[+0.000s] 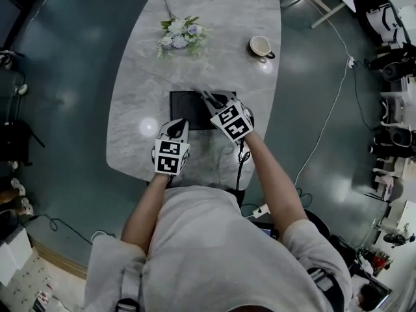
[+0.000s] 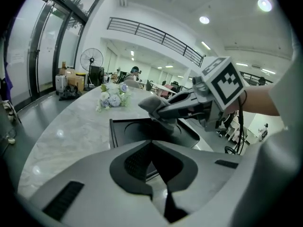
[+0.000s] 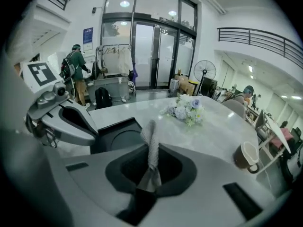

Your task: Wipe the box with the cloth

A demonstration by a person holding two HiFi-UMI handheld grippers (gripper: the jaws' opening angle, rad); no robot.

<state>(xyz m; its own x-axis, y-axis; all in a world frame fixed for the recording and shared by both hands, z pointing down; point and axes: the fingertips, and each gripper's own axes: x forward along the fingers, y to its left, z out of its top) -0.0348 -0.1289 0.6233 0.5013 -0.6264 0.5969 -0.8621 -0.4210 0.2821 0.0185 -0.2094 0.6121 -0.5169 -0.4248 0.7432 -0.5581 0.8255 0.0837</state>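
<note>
A flat black box (image 1: 188, 109) with a round recess lies on the marble table (image 1: 195, 64), near its front edge. My right gripper (image 1: 210, 100) hangs over the box's right half, shut on a grey cloth (image 3: 151, 138) that sticks up between its jaws. In the left gripper view the cloth (image 2: 152, 103) bunches at the right gripper's (image 2: 160, 111) tips, just above the box (image 2: 135, 129). My left gripper (image 1: 180, 129) sits at the box's front left edge, its jaws shut with nothing between them. The box (image 3: 116, 136) lies between both grippers.
A bunch of pale flowers (image 1: 181, 36) lies at the far middle of the table, and a cup (image 1: 261, 46) stands far right. A white cable (image 1: 331, 109) runs over the floor to the right. A person (image 3: 75, 65) stands by the glass doors.
</note>
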